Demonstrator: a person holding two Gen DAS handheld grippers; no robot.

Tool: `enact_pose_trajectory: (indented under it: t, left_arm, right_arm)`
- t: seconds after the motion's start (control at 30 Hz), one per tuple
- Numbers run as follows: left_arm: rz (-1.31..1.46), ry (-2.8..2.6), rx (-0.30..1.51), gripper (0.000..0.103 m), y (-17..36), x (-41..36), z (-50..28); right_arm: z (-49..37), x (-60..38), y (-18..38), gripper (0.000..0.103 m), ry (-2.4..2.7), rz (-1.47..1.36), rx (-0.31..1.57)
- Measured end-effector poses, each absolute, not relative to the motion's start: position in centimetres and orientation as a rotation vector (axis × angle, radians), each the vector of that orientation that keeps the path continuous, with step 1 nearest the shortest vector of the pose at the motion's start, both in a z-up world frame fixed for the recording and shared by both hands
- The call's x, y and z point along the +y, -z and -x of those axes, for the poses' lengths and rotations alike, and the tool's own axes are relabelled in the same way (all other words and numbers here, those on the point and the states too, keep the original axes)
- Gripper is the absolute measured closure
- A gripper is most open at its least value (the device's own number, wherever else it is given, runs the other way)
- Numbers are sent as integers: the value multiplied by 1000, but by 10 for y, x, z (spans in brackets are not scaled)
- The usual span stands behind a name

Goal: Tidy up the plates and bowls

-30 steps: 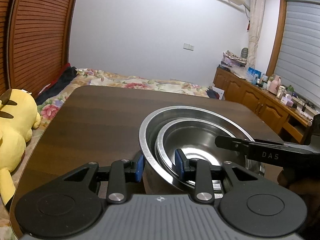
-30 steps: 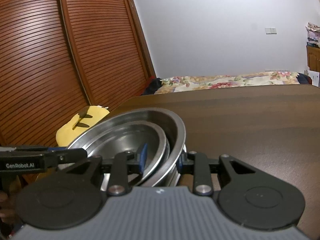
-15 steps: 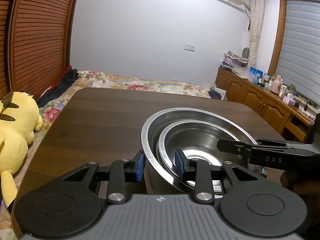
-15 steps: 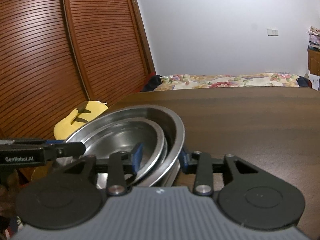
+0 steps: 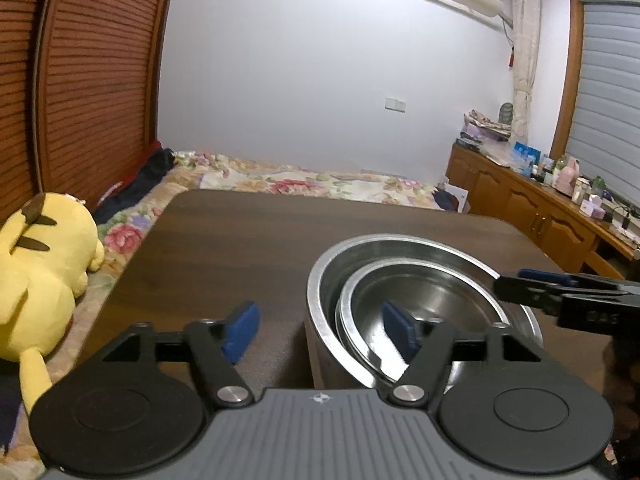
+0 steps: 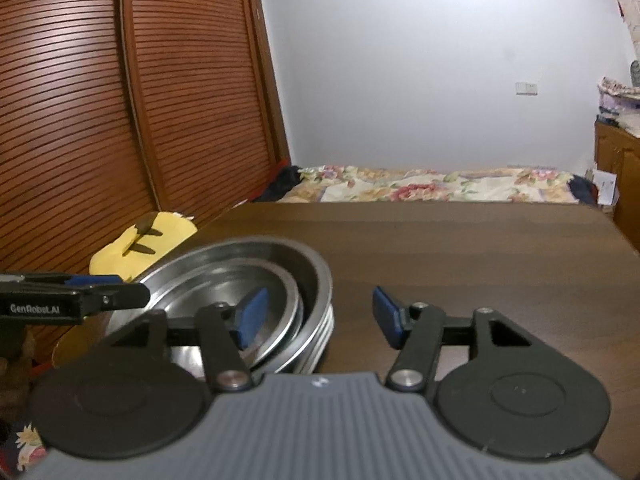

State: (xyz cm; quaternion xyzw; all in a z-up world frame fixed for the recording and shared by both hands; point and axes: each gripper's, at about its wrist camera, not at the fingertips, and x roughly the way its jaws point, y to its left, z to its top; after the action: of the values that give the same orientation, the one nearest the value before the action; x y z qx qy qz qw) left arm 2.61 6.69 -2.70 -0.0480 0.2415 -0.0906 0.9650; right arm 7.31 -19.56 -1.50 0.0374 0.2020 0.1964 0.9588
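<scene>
On the wooden table (image 5: 248,240), both tongs, left (image 5: 320,330) and right (image 6: 316,316), gape wide astride the nested steel bowls (image 5: 420,292).

Two steel bowls nested — small bowl (image 5: 420,300) tilted inside large bowl (image 5: 324,280) — upright on the table (image 5: 240,240).

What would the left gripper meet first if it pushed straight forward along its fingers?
Likely the large steel bowl: the open left gripper straddles its near rim, one finger inside over the smaller bowl. Depth is unclear.
</scene>
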Motion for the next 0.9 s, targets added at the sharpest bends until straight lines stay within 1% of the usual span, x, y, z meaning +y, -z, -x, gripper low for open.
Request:
enact_pose_trajectory:
  t: [0.03,0.07,0.13,0.2,0.27,0.33,0.4,0.73,0.9]
  left_arm:
    - [95,183,482,22,25,66,-26]
    - [94,183,476,20,23,66,-25]
    - [90,193,464,11,18,62,-24]
    - [84,204,451,8,14,57,-22]
    - [72,212,439,6,10,51,-20]
    - [65,219,428,1,6,47,-19]
    - [62,228,421,0,3,41,-17]
    - [-1,200,380,0,-14,16,-7]
    - [-7,188,388,0,-17,7,-5]
  right_arm:
    - [-71,-197,13,39,-392,-72,402]
    - [-68,-199,10,35,-384,-67,392]
    - [-63,-203,5,29,-377,-66,374]
    - [-60,-208,2,22,-370,-74,359]
    - [-57,-211,-2,12,-360,-75,342]
    - [-54,-214,-5,5,-343,-70,329]
    - [-52,-218,-7,0,-327,-66,321]
    - [-37,-233,-14,0,-251,-48,314]
    - [-29,-237,-16,0,-202,-41,300]
